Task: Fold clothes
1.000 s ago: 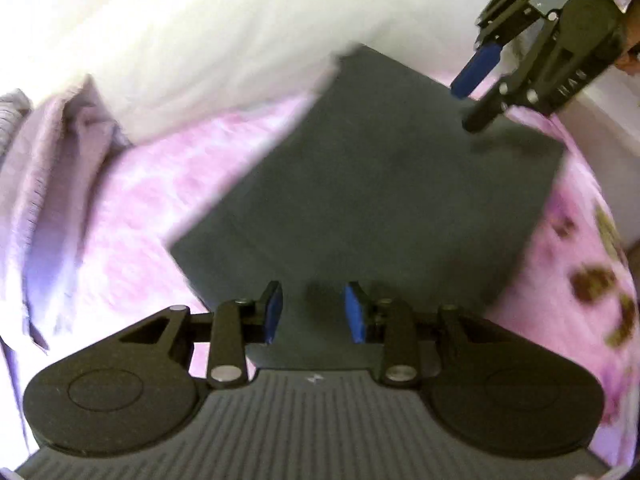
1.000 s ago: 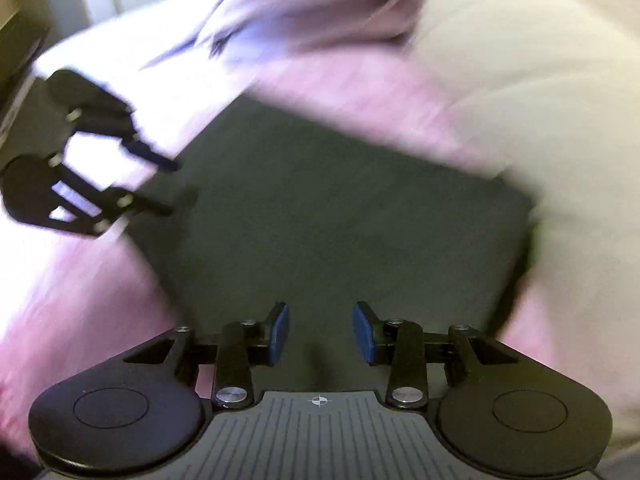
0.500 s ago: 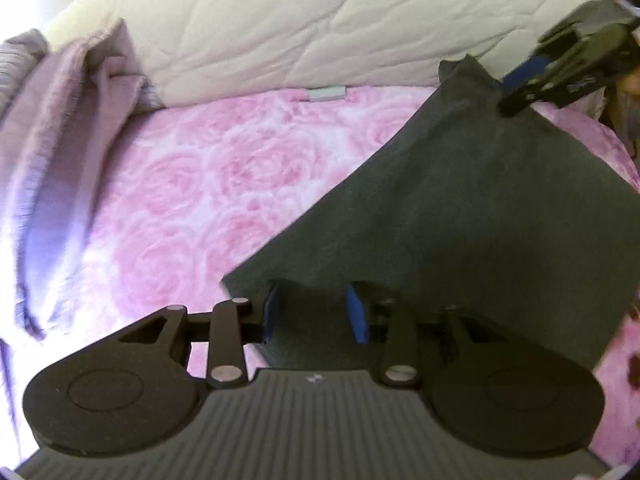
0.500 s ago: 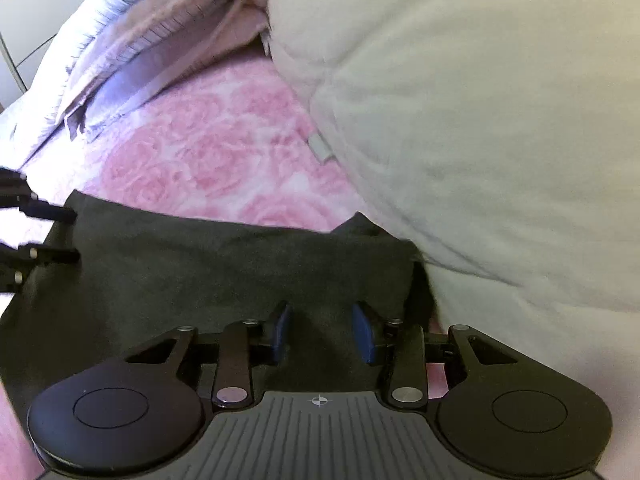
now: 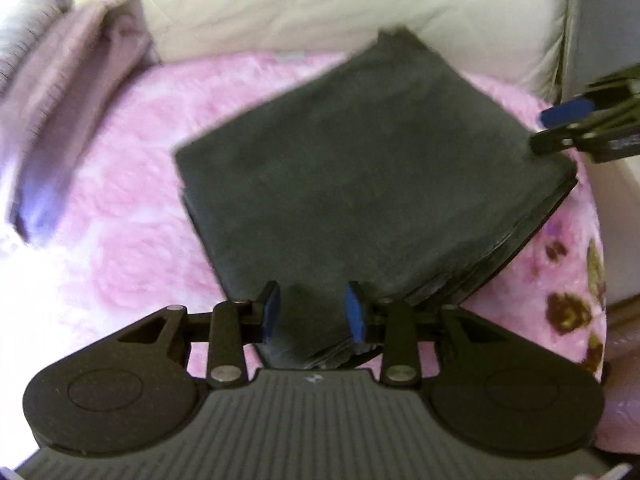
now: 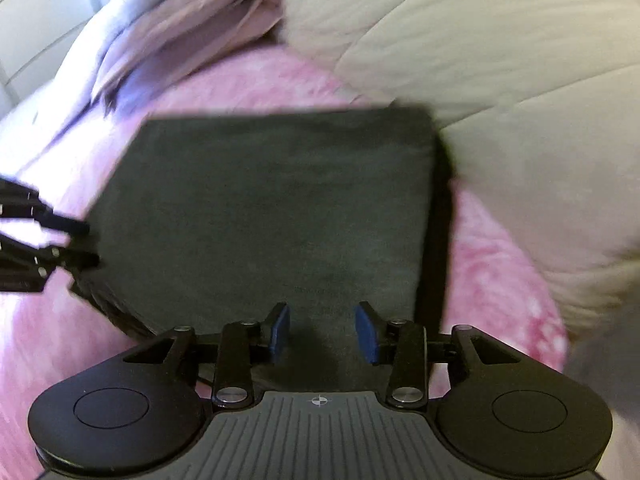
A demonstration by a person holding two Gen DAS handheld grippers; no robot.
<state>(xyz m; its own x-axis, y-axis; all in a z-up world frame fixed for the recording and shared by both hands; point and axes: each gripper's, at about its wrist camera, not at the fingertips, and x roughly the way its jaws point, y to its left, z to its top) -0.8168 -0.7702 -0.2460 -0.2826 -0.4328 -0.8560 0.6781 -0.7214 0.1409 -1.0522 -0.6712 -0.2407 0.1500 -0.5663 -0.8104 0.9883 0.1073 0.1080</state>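
Observation:
A dark grey garment (image 5: 360, 184) lies folded into a thick square on the pink floral sheet (image 5: 120, 248), with several layers showing along its right edge. My left gripper (image 5: 312, 312) is open, its blue pads either side of the garment's near corner. The right gripper (image 5: 560, 128) shows at the far right edge of the cloth. In the right wrist view the garment (image 6: 272, 208) fills the middle, and my right gripper (image 6: 323, 334) is open over its near edge. The left gripper (image 6: 52, 240) sits at the cloth's left corner. Both views are blurred.
A cream quilted duvet (image 5: 320, 8) (image 6: 500, 80) is bunched along the far side, touching the garment's far corner. A mauve blanket (image 5: 60, 92) (image 6: 180, 40) lies crumpled at the left. Part of a hand (image 5: 624, 380) shows at the lower right.
Half a second ago the garment reached up to the duvet, its far corner at the right gripper. Now it lies as a smaller, thicker square, and both grippers sit at its near edges.

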